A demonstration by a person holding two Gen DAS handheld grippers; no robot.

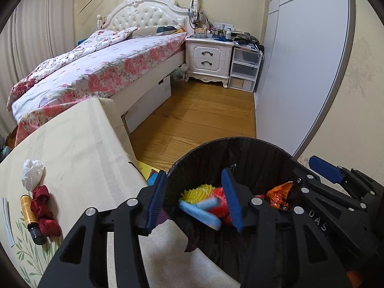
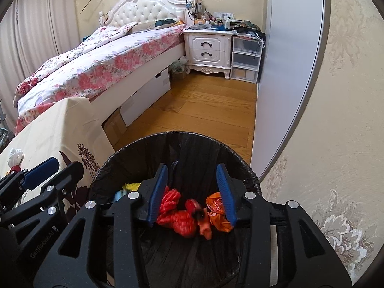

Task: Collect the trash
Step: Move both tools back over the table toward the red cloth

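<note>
Both grippers hang side by side over the trash bin (image 2: 242,163), which has a black bag as liner and stands on the wooden floor (image 1: 204,115) beside a low table (image 1: 79,144) with a cream cloth. The left gripper (image 1: 195,200) is released: its blue pads stand apart, and between them a blurred blue flat piece (image 1: 204,213) lies free, touching no pad that I can see. Behind it in the bin are a yellow spiky piece (image 1: 196,193) and a red net (image 1: 222,206). The right gripper (image 2: 192,192) is released too; a red net wrapper (image 2: 180,218) and an orange plastic wrapper (image 2: 216,213) are in the gap between its pads, blurred, inside the bin. On the table remain a crumpled white tissue (image 1: 32,172), a dark red ribbon (image 1: 45,211) and a small amber bottle (image 1: 31,218), which lies touching the ribbon. A bed (image 1: 96,72) with flowered cover stands behind the table.
</note>
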